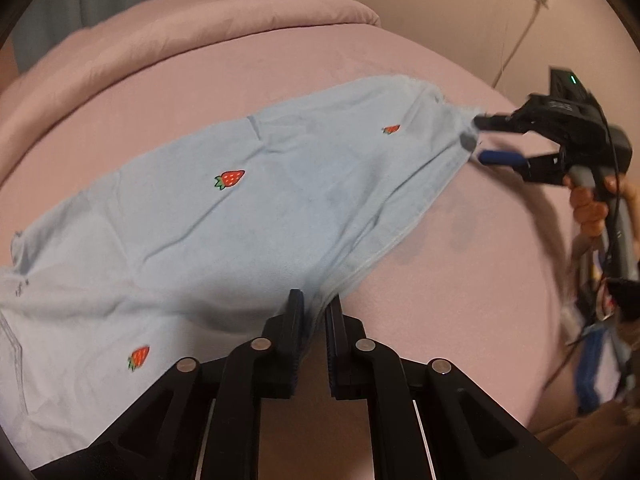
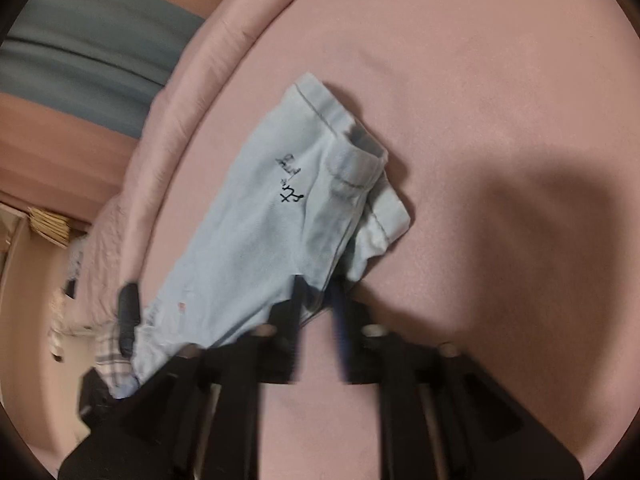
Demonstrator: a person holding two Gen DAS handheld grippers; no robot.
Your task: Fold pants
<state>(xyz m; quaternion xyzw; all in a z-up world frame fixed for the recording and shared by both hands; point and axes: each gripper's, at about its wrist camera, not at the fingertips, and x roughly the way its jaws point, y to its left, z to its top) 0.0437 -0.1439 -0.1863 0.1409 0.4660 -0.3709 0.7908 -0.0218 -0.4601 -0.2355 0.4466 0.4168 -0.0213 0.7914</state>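
Note:
Light blue pants (image 1: 248, 200) with red strawberry prints lie stretched across a pink bed (image 1: 460, 272). My left gripper (image 1: 316, 308) is shut on the pants' near edge. My right gripper (image 1: 478, 140), seen from the left wrist view at the right, is shut on the far corner of the pants. In the right wrist view, my right gripper (image 2: 318, 292) pinches the cloth, and the pants (image 2: 256, 216) hang ahead of it with cuffed hems (image 2: 360, 168) and black writing (image 2: 290, 180). The view is motion-blurred.
A pink duvet roll (image 1: 180, 32) lies along the bed's far side. The person's hand (image 1: 588, 208) holds the right gripper's handle. Cables and clutter (image 1: 596, 320) sit at the right. A grey-blue curtain (image 2: 92, 52) is beyond the bed's edge.

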